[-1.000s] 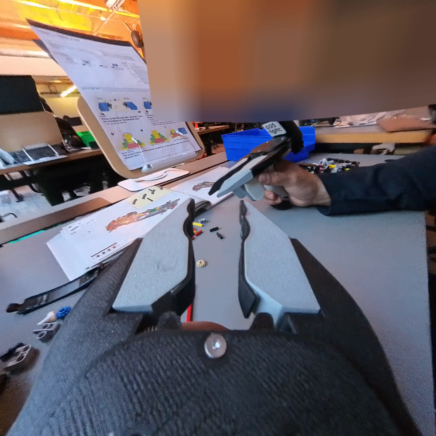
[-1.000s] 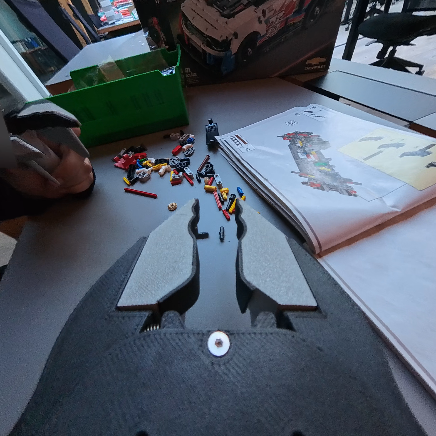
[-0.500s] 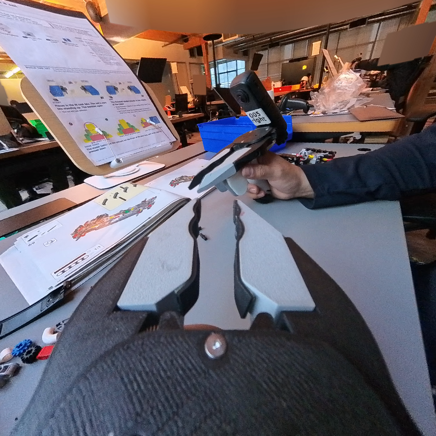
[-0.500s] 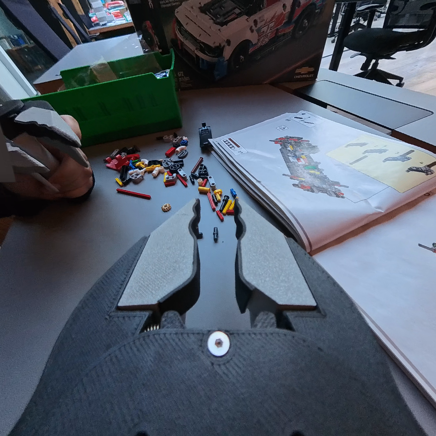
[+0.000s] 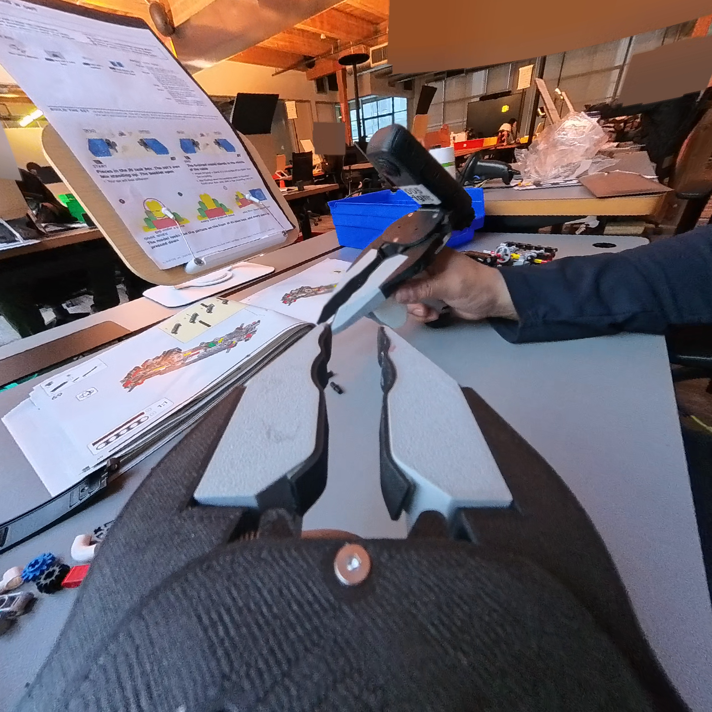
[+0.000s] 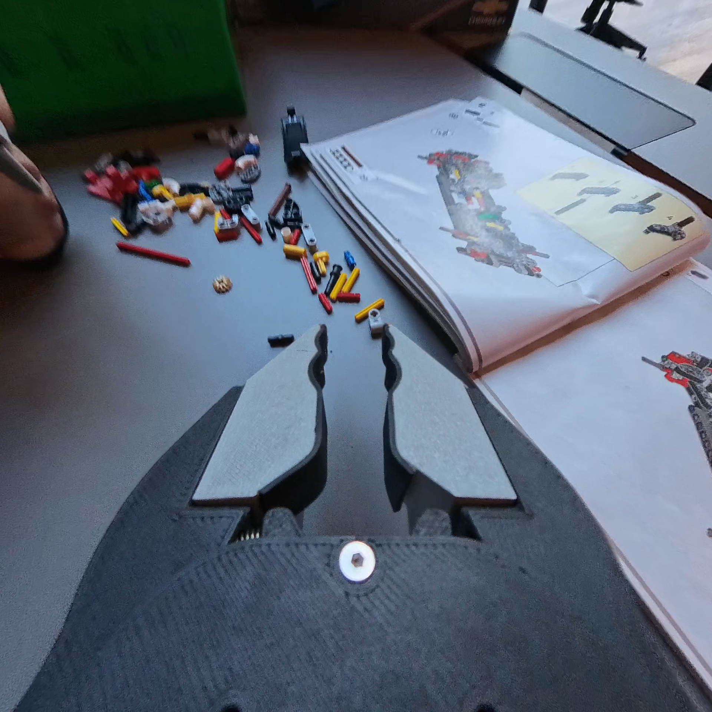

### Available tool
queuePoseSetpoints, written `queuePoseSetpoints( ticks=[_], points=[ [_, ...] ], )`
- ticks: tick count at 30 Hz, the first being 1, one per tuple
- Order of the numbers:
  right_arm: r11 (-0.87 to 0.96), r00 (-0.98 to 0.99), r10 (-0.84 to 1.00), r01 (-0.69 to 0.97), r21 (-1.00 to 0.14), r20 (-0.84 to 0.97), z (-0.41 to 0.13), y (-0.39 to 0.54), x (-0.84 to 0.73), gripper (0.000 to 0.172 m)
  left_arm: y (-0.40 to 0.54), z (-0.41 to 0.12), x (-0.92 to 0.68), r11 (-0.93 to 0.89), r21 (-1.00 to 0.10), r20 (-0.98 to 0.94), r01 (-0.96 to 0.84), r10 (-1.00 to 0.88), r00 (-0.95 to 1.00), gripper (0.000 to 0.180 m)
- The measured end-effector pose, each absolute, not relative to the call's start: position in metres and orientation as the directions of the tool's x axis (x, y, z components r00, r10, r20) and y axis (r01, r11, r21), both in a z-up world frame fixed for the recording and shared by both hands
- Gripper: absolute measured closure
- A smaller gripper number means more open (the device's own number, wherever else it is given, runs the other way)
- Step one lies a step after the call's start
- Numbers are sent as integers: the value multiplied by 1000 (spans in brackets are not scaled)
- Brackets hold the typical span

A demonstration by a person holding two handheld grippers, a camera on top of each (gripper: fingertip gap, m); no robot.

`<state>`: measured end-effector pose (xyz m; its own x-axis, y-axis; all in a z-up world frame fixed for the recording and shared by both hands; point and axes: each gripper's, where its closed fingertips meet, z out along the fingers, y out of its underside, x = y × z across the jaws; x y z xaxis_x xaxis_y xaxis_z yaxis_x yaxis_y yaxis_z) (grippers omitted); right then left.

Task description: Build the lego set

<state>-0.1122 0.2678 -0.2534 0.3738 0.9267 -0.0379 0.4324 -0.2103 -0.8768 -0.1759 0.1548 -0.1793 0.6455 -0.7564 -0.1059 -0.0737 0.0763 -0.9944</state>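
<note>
Between open left claw [image 5: 353, 335] fingers: black pin [image 5: 336, 387].

In the right wrist view the green bin [image 6: 115, 61] is smeared by blur and cut by the top and left edges, so its contents cannot be seen. The hand [image 6: 27, 215] at the left edge is mostly out of frame. The heap of small building pieces [image 6: 185, 200] is too blurred to tell many apart. The open booklet [image 6: 520, 231] runs off the right edge. In the left wrist view the propped instruction sheet [image 5: 127, 127] is cut at the top and left, the sleeve [image 5: 616, 281] leaves at the right, and the small parts [image 5: 42, 574] at the lower left sit partly behind the tongs' body.
</note>
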Motion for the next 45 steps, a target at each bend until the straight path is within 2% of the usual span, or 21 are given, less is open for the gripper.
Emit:
queuePoseSetpoints(
  ticks=[4, 15, 20, 37, 45],
  points=[
    [-166, 376, 925, 513, -842, 47, -263, 279, -115, 149, 155, -180, -175, 69, -995, -100, -73, -763, 639, 159],
    [-166, 294, 955, 653, -739, 45, -289, 292, -130, 154, 157, -182, -174, 37, -997, -69, -64, -783, 618, 159],
    [-134, 273, 959, 665, -735, 72, -290, 289, -132, 167, 157, -182, -173, 30, -997, -64, -65, -789, 612, 159],
    [-220, 316, 949, 639, -737, -10, -289, 252, -98, 167, 161, -180, -181, 12, -1000, -26, -26, -785, 619, 159],
    [-126, 243, 968, 671, -730, 56, -289, 218, -101, 167, 162, -180, -181, 14, -1000, -27, -27, -785, 619, 159]
  ],
)
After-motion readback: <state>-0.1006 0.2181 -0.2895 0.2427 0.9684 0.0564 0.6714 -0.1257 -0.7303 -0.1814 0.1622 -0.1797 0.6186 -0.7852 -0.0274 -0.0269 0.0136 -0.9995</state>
